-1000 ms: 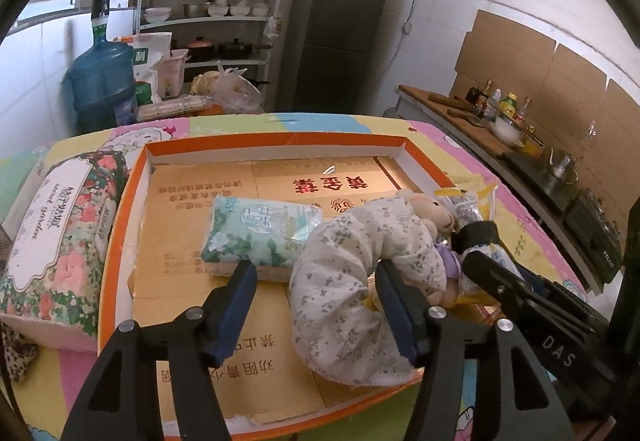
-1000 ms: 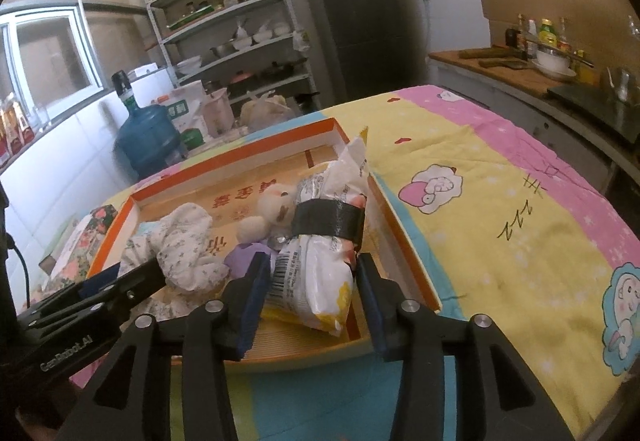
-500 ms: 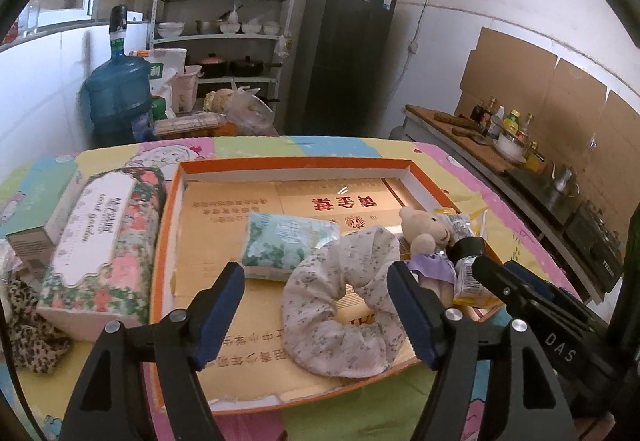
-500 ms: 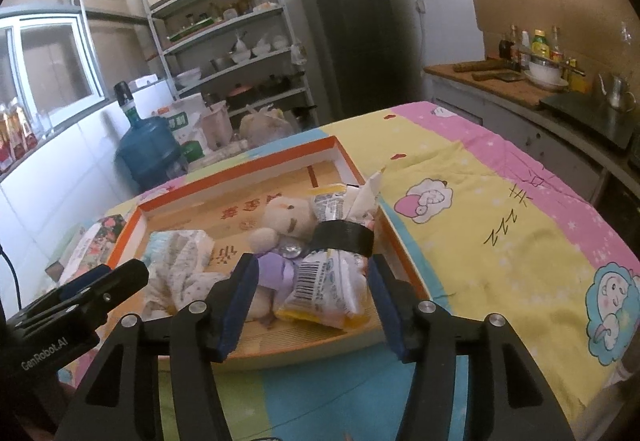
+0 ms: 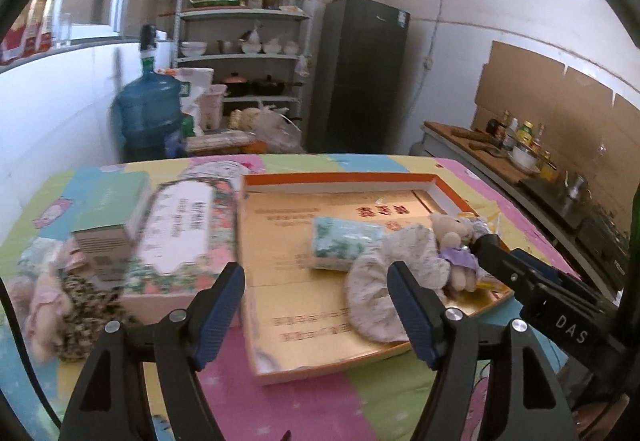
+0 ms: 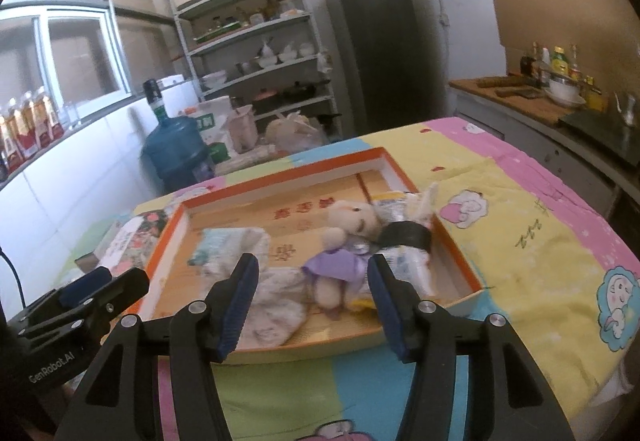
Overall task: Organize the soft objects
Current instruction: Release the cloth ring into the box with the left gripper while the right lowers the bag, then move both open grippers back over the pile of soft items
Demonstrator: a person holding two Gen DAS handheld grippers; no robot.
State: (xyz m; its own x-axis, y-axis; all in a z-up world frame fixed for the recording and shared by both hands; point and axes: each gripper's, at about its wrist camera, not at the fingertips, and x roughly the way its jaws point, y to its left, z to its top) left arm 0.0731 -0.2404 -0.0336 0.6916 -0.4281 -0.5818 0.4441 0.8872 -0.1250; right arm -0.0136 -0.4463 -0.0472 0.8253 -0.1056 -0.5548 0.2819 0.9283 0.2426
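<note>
An orange-rimmed shallow box [image 5: 340, 180] [image 6: 280, 171] lies on the table. In it lie a green tissue pack [image 5: 344, 248], a floral fabric ring [image 5: 384, 293] [image 6: 276, 305], a small teddy bear in a purple dress [image 5: 452, 237] [image 6: 344, 245] and a plastic packet with a black band [image 6: 408, 241]. My left gripper [image 5: 316, 313] is open and empty, held back over the box's near left edge. My right gripper [image 6: 312, 301] is open and empty, just in front of the bear.
Left of the box lie a floral tissue box [image 5: 180, 229], a green-topped carton [image 5: 108, 217], a leopard-print cloth [image 5: 84, 305] and a plush toy [image 5: 36, 301]. The table has a colourful cartoon cloth [image 6: 540, 233]. A water jug [image 5: 148, 113], shelves and a fridge stand behind.
Both grippers have drawn back from the box and opened. The right one let go of the banded packet, the left one left the fabric ring. The left view has swung leftwards.
</note>
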